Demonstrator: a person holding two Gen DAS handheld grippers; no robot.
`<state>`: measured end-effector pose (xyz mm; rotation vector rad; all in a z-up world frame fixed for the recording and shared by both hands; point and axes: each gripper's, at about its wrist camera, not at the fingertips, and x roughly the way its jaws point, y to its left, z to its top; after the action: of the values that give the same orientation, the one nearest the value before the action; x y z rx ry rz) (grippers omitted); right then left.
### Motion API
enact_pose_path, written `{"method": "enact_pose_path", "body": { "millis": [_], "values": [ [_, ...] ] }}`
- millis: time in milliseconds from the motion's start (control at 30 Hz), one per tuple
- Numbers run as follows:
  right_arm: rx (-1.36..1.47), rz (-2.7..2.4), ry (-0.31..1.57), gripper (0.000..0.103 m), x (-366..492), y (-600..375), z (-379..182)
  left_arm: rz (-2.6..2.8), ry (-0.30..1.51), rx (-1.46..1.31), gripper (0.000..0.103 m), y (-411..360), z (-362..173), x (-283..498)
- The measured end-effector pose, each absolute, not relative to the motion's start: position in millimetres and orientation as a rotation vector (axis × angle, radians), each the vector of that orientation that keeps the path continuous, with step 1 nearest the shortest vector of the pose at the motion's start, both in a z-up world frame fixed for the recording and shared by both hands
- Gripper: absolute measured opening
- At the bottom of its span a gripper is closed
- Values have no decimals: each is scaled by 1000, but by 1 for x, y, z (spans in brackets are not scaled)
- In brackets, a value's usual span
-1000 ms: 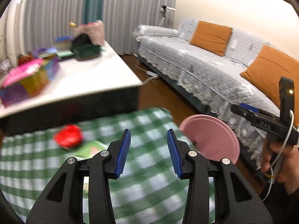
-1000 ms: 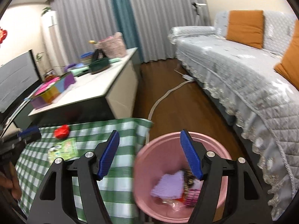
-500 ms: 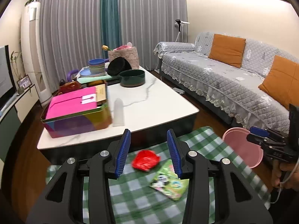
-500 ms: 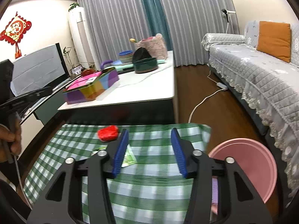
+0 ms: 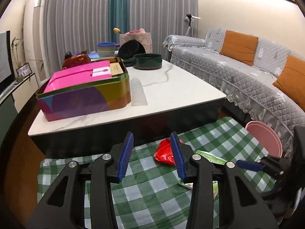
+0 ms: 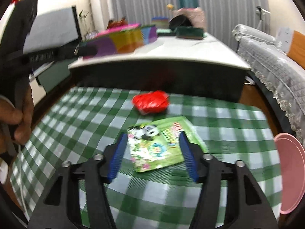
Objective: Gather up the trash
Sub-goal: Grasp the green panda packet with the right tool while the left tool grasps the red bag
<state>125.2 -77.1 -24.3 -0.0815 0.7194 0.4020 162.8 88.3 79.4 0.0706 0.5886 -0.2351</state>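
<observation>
A: Wrapper (image 6: pixel 155 147), flat on checked cloth (image 6: pixel 76 118), framed by right gripper (image 6: pixel 151 155), jaws just reopened, nothing pinched.
B: Judged light, thin, slippery; near edge should be pinched. Red wad (image 6: pixel 151 101) farther. Left gripper (image 5: pixel 150 157) half spread, empty.

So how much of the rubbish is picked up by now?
Nothing is held. The red wrapper and green packet lie on the checked cloth, beside the pink bin. The open right gripper, jaws just widened, frames the packet; the left gripper is empty.
</observation>
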Motion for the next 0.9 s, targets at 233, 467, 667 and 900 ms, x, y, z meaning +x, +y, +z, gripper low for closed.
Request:
{"method": "enact_pose_path", "body": {
  "millis": [233, 467, 667, 900],
  "values": [
    [-234, 388, 776, 67, 145, -38, -57, -268, 611, 23, 40, 98, 62, 172],
    [-189, 396, 808, 35, 153, -52, -61, -282, 656, -48, 40, 103, 37, 188],
    [-132, 395, 782, 12, 149, -71, -47, -297, 708, -77, 40, 88, 12, 207],
    [-77, 342, 725, 6, 144, -117, -20, -318, 748, -39, 58, 56, -13, 226]
  ]
}}
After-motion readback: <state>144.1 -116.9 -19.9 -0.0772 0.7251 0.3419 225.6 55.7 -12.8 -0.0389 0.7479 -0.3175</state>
